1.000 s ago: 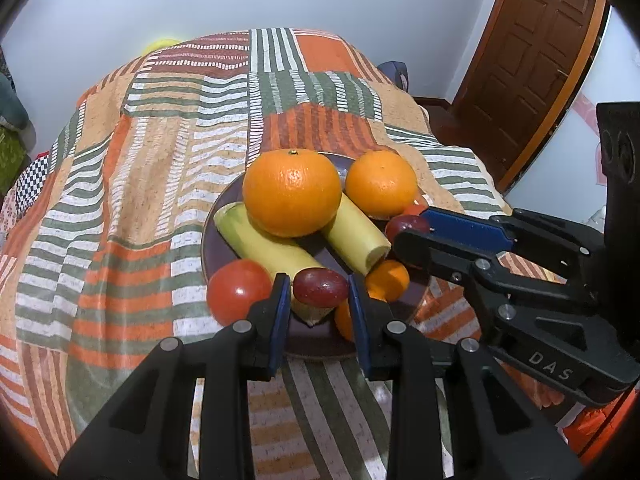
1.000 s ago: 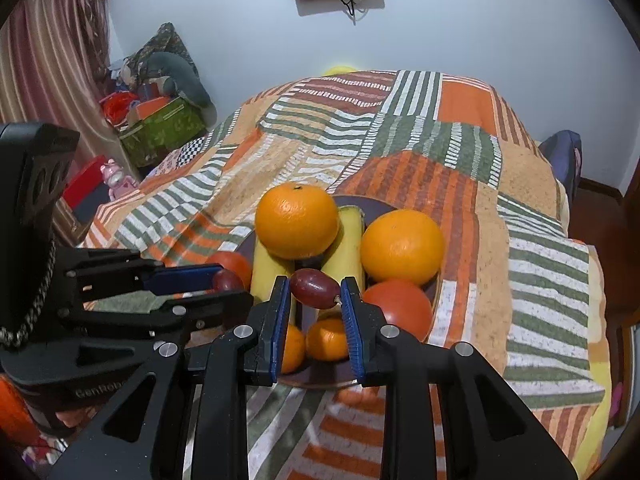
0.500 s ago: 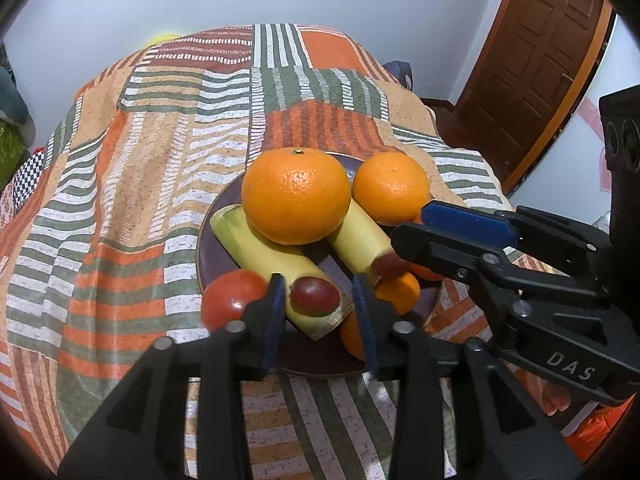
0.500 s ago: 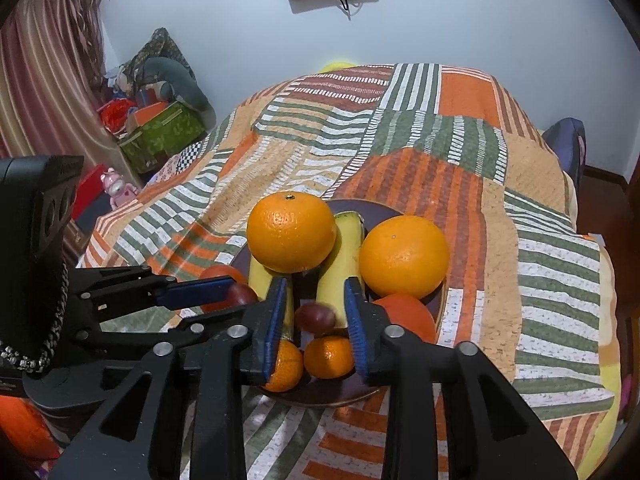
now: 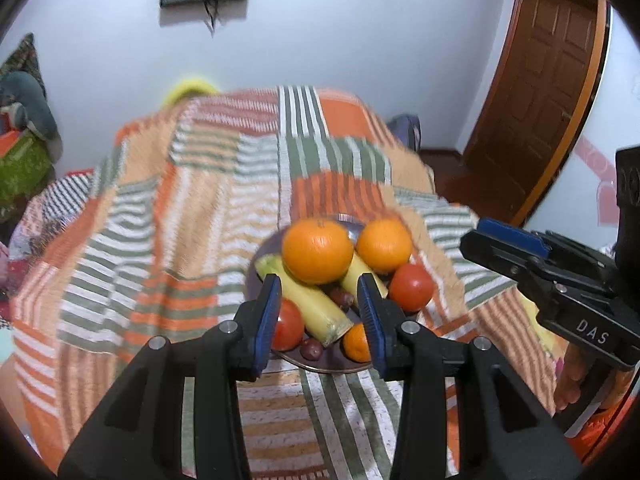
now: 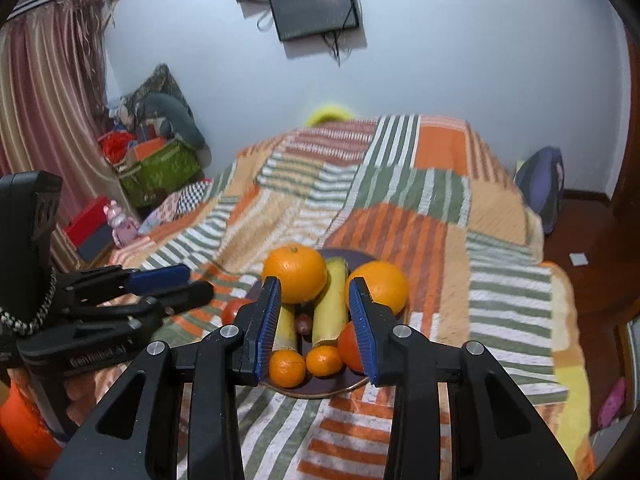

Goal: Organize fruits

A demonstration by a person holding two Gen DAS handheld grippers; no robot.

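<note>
The fruits sat together on a dark plate [image 6: 362,258] on a bed with a striped blanket [image 6: 404,184]. Two big oranges [image 6: 295,274] rested on top of two yellow bananas [image 6: 330,304]. Two red tomatoes [image 5: 411,287] lay at the sides. Two little oranges [image 6: 286,368] were at the near rim, and small dark red grapes [image 5: 311,349] lay low among the rest.

The left tongs [image 5: 319,318] were released, with nothing between the blue pads. The right tongs [image 6: 313,322] were released too and held nothing. Both hung above the plate, not touching any fruit.

The pile looked almost done, so the step in hand seemed to be drawing both tongs away from it. To do that well, the tongs should go straight up and back, not sideways. The big oranges sat high on round bananas and could roll off with one bump. The blanket was soft, so the plate could tip if pushed. It would be best to go slowly, and keep the tongs apart from each other.
</note>
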